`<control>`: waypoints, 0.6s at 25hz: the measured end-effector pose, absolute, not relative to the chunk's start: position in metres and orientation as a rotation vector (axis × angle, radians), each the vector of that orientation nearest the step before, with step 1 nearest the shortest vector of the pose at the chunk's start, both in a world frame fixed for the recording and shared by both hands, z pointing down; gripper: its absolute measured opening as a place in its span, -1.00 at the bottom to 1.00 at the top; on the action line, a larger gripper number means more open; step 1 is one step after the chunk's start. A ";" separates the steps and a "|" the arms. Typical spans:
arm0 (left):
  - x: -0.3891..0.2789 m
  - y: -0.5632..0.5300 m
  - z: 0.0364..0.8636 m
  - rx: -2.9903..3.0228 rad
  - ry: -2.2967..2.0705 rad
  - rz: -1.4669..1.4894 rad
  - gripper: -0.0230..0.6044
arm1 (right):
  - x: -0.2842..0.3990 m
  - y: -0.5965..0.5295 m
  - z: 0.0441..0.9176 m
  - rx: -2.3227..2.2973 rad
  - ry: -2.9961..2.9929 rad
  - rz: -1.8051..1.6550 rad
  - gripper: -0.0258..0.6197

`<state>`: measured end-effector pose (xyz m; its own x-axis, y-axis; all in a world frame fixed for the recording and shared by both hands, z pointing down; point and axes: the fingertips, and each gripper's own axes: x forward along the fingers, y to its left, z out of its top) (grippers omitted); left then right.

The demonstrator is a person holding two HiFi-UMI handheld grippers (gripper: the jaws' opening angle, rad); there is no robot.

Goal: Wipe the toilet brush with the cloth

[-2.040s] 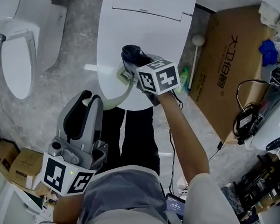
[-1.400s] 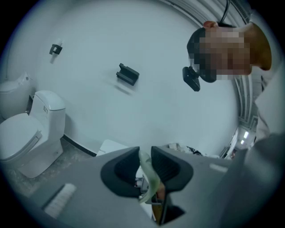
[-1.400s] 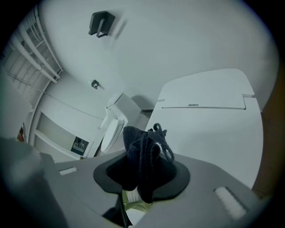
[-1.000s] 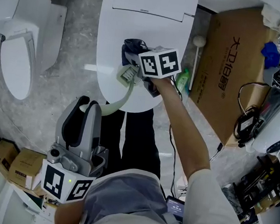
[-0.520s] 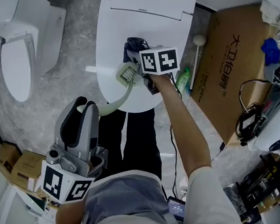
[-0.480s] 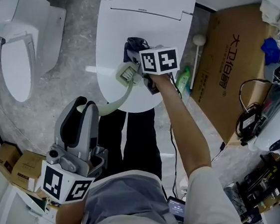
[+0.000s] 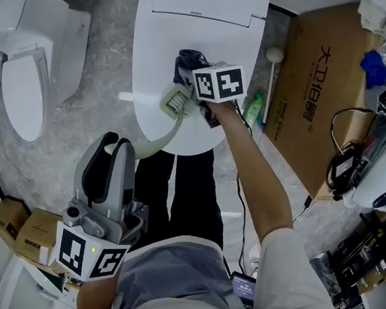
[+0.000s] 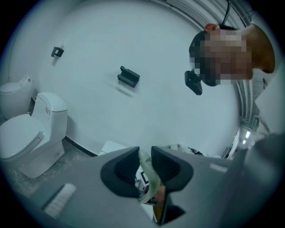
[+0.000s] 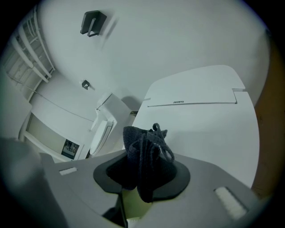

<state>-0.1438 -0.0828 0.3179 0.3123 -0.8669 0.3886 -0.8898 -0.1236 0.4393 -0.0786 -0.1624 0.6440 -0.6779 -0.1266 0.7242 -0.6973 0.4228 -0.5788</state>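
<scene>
The left tool (image 8: 144, 164) pinches the toilet brush (image 7: 175, 102) by the near end of its thin handle. The brush head hangs over the closed toilet lid (image 7: 194, 26). The right tool (image 9: 143, 171) clamps the dark cloth (image 9: 144, 151) just beside it. Hard rubbing may twist the handle loose.

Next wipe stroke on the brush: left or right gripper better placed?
Right. The right gripper is shut on the cloth, close by the brush head over the toilet lid. The left gripper is shut on the handle, probably best kept steadying it.
</scene>
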 end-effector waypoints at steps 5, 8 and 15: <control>-0.142 -0.085 0.319 1.983 -1.550 0.053 -0.93 | -0.070 -0.164 0.653 0.737 -2.070 1.245 -0.55; -0.142 -0.085 0.319 1.984 -1.552 0.052 -0.93 | -0.064 -0.164 0.656 0.758 -2.061 1.242 -0.55; -0.142 -0.085 0.319 1.983 -1.556 0.050 -0.93 | -0.054 -0.163 0.659 0.776 -2.042 1.213 -0.55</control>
